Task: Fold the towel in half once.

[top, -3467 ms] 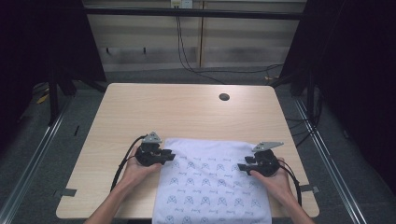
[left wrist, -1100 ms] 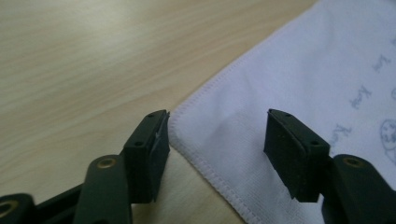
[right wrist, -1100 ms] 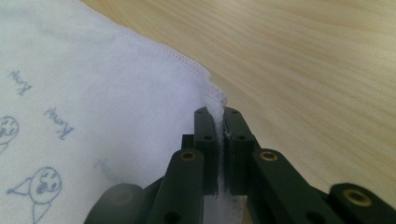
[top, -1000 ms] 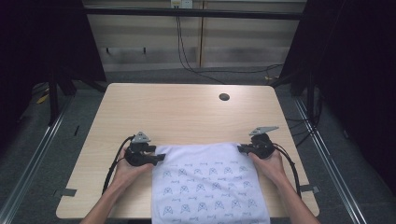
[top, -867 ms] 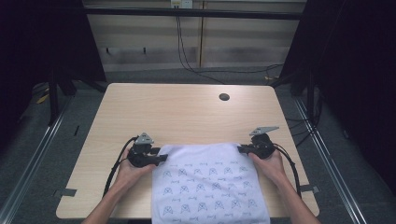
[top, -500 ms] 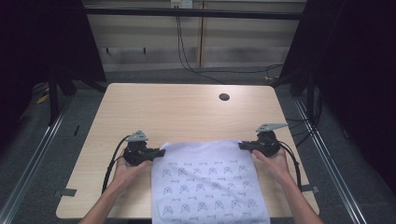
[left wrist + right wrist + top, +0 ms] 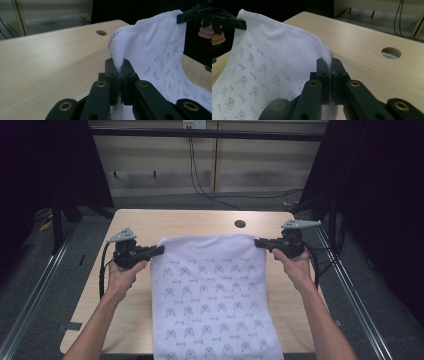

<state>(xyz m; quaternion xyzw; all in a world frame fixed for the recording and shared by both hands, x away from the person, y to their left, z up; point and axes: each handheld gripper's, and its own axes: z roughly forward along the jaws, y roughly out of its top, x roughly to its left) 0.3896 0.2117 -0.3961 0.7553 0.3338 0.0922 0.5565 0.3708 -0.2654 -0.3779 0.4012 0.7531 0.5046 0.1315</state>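
white printed terry towel (image 7: 212,295) stretched between left gripper (image 7: 159,250) and right gripper (image 7: 260,242), both clenched on far corners, hanging toward person.

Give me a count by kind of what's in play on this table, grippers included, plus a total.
White patterned towel: 1
Handheld grippers: 2, the left gripper and the right gripper, each shut on a far corner of the towel
Round hole in the table: 1
Total: 4

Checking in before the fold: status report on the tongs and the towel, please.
Left tongs and right tongs both shut on towel top corners. Far edge lifted, stretched between them. Table beyond open, just a cable hole.
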